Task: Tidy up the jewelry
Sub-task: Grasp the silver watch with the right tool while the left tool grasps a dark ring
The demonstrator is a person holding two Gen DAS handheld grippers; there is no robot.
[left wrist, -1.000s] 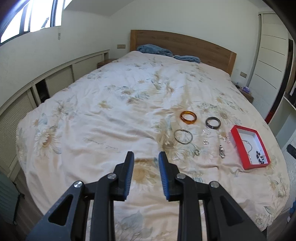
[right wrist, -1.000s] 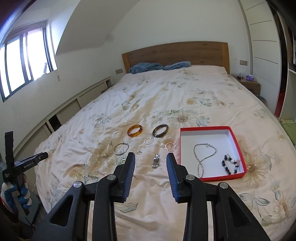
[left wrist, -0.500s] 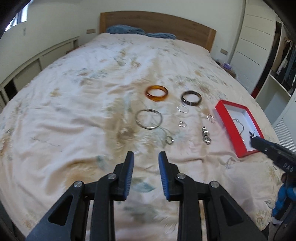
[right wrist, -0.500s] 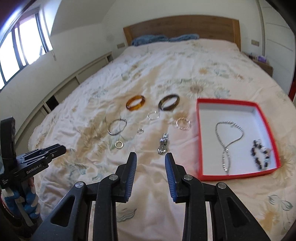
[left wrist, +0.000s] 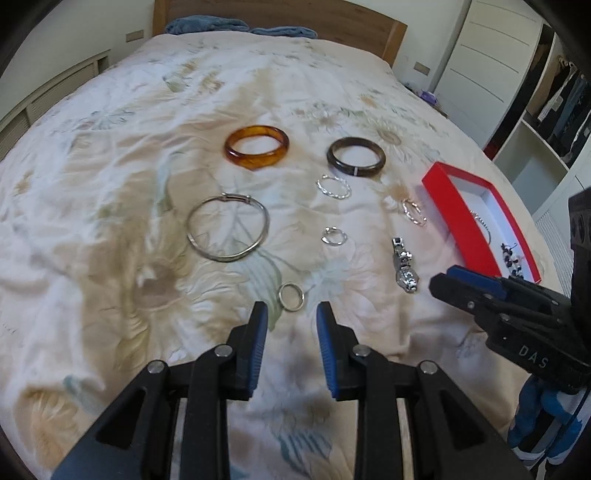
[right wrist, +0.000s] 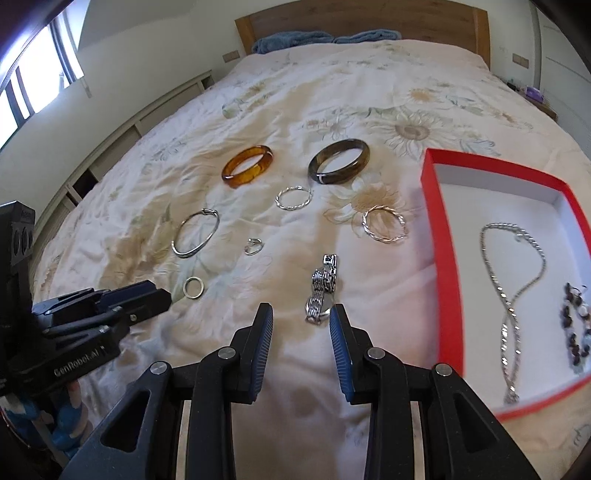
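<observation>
Jewelry lies spread on a floral bedspread. My left gripper is open just short of a small silver ring. My right gripper is open, with a silver watch just ahead of its tips. Further off lie an amber bangle, a dark bangle, a thin silver bangle, two twisted silver rings and a tiny ring. A red box at the right holds a silver chain necklace and a beaded bracelet.
The wooden headboard and blue pillows are at the far end of the bed. Low cabinets line the left wall and open wardrobe shelves stand at the right. Bedspread in front of both grippers is bare.
Both grippers have dropped and moved forward toward the jewelry, which now looks much bigger. Each gripper has come into the other's view. Jaw gaps look unchanged.
</observation>
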